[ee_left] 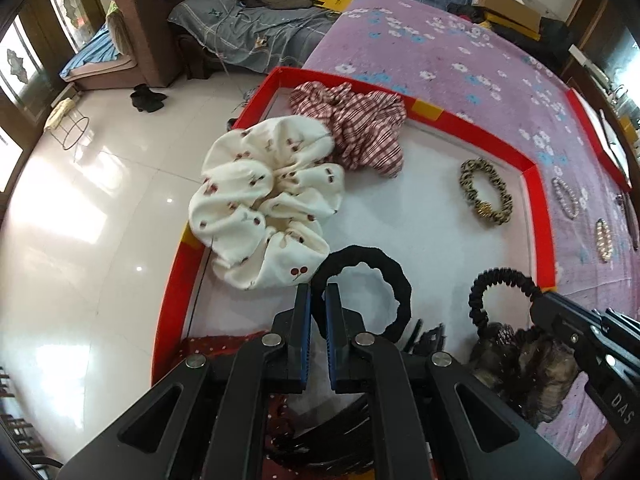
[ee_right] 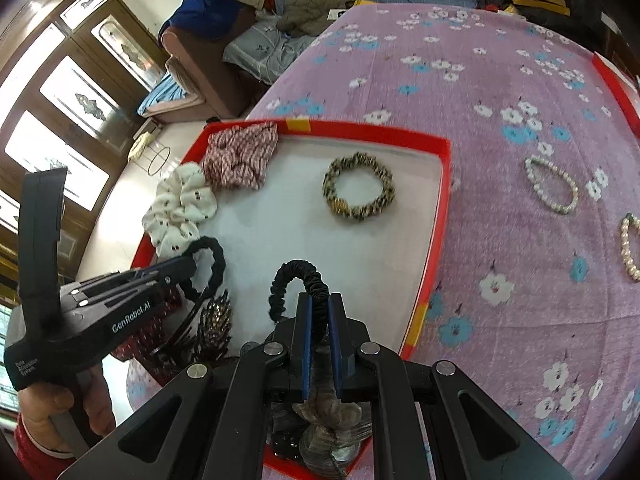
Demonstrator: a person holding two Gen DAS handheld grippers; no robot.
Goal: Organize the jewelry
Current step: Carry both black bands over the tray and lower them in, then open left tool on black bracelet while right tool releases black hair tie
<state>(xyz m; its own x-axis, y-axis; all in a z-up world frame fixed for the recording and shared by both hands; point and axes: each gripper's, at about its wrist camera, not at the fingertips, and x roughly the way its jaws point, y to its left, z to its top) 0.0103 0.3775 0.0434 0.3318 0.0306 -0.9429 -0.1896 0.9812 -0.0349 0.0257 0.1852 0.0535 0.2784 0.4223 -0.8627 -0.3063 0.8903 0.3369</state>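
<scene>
A red-rimmed tray (ee_left: pixel 538 216) (ee_right: pixel 440 184) with a white floor lies on the purple flowered cloth. My left gripper (ee_left: pixel 318 294) (ee_right: pixel 191 261) is shut on a fuzzy black hair tie (ee_left: pixel 384 276) (ee_right: pixel 214 264) just above the tray's near end. My right gripper (ee_right: pixel 319 304) (ee_left: pixel 538 300) is shut on a ribbed black hair tie (ee_right: pixel 296 276) (ee_left: pixel 486 286) beside it. In the tray lie a cream cherry-print scrunchie (ee_left: pixel 264 204) (ee_right: pixel 180 204), a red checked scrunchie (ee_left: pixel 360 124) (ee_right: pixel 240 154) and a leopard-print hair tie (ee_left: pixel 486 192) (ee_right: pixel 358 186).
Two pearl bracelets (ee_right: pixel 552 184) (ee_right: pixel 630 248) lie on the cloth right of the tray. Dark hair clips and a brown furry piece (ee_left: pixel 528 364) crowd the tray's near end. A second red tray edge (ee_left: pixel 596 136) sits far right. Tiled floor lies to the left.
</scene>
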